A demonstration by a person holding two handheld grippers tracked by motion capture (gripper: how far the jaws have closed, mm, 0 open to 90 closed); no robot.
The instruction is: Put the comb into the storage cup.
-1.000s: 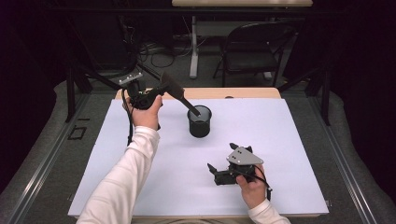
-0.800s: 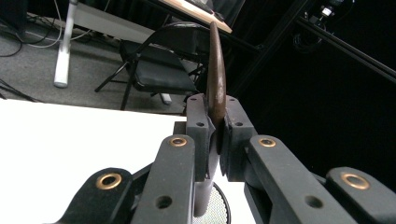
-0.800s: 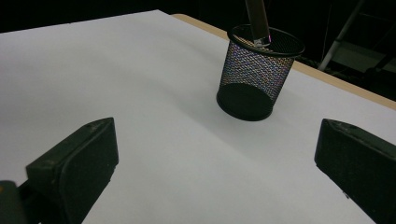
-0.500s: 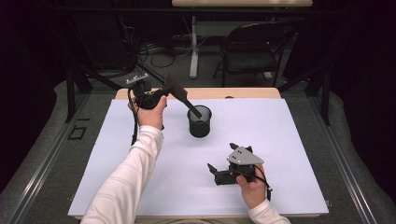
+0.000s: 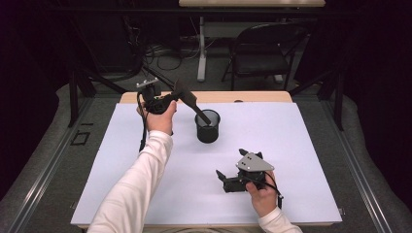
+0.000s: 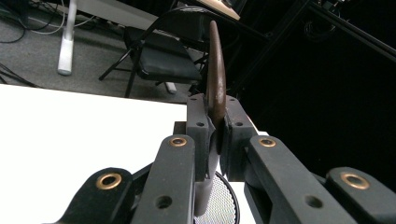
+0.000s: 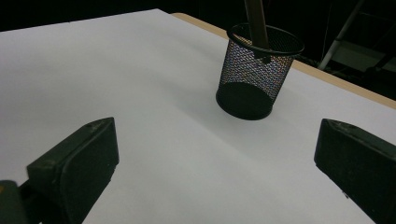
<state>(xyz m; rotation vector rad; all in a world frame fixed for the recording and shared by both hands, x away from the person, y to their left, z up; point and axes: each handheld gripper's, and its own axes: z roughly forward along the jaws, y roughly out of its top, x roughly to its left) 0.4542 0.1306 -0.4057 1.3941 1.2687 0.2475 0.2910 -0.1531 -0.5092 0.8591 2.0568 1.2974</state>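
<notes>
The brown spatula (image 5: 190, 101) is clamped by its broad end between the jaws of the left gripper (image 5: 167, 98), and its handle slants down into the black mesh cup (image 5: 207, 126), which stands upright toward the far middle of the white bench (image 5: 301, 145); judging from that slant, the tool is being fed handle-first into the cup, the grip at the top end leaving the lower end free to slide inside; in the left gripper view the spatula (image 6: 216, 74) stands edge-on between the pads, pinched tight, with the cup's mesh rim (image 6: 223, 203) just beneath; in the right gripper view the handle (image 7: 256, 21) leans against the cup's rim (image 7: 265, 44). The right gripper (image 5: 228, 178) rests low on the bench near the person's edge, well apart from the cup, jaws spread wide and holding nothing, seemingly parked while the other hand works. Against the earlier frames, the left hand (image 5: 159, 116) sits slightly nearer the cup and the spatula leans steeper; cup and right gripper are unmoved.
</notes>
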